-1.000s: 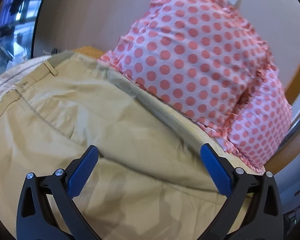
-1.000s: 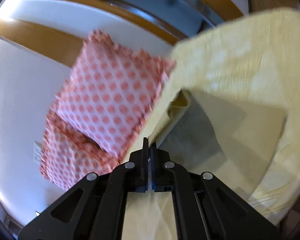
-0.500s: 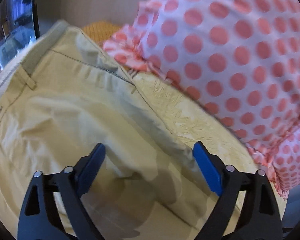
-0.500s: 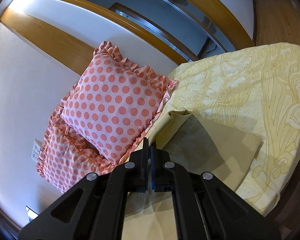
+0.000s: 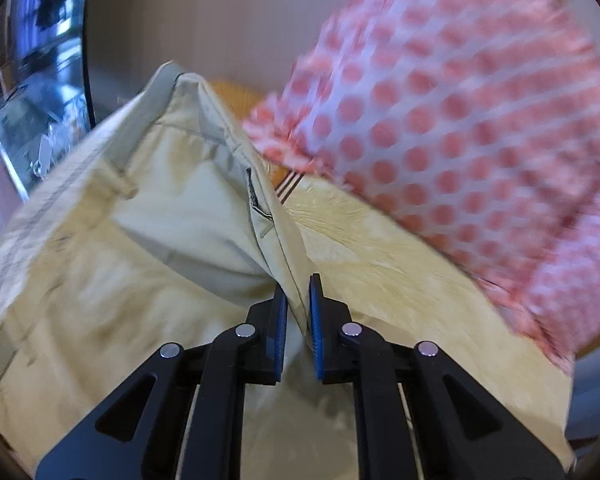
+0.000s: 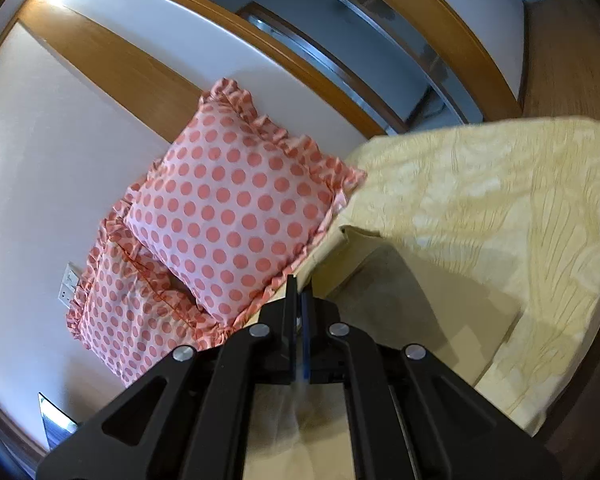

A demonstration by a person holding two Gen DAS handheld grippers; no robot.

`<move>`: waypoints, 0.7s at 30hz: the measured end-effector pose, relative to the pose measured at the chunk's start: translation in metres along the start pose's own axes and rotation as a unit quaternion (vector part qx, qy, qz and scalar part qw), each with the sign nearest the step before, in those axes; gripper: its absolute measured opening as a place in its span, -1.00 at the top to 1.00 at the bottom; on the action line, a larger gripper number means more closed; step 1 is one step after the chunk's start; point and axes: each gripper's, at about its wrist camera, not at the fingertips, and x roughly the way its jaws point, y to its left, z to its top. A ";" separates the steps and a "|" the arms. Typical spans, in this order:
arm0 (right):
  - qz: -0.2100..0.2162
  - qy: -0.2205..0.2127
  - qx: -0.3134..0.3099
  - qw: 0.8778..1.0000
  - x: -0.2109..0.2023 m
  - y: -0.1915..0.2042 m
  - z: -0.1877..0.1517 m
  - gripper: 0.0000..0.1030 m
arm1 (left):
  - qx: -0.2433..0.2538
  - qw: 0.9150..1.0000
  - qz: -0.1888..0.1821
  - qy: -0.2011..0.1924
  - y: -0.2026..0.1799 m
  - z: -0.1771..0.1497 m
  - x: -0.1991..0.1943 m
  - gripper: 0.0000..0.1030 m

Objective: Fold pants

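Note:
Beige pants [image 5: 148, 240] lie on a pale yellow bedspread [image 5: 400, 288]. In the left wrist view the waistband runs along the left, and the pants' right edge rises as a ridge into my left gripper [image 5: 298, 300], which is shut on that edge. In the right wrist view the pants [image 6: 400, 300] stretch away as a flat folded panel. My right gripper [image 6: 298, 294] is shut on the near edge of the pants fabric, and cloth hangs below its jaws.
Two pink polka-dot pillows [image 6: 236, 208] lean against the white wall at the head of the bed, close to both grippers; they also show in the left wrist view [image 5: 460, 120]. A wooden headboard rail [image 6: 120, 72] runs behind. The bedspread [image 6: 500, 208] ends at right over wooden floor.
My left gripper was open above the pants; it has closed on the pants' right edge. The right gripper stays shut on the cloth and its view has steadied.

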 end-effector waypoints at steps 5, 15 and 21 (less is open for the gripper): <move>-0.041 0.009 0.009 0.999 -0.003 -0.027 0.004 0.97 | -0.015 0.997 -0.061 -0.033 0.057 -0.076 -0.084 0.80; -0.098 0.061 0.050 0.992 0.003 -0.079 -0.016 0.97 | -0.074 0.996 -0.053 0.006 0.124 -0.185 -0.100 0.80; -0.101 0.060 0.004 0.993 0.010 -0.076 -0.011 0.97 | -0.061 0.996 -0.065 -0.007 0.125 -0.196 -0.105 0.78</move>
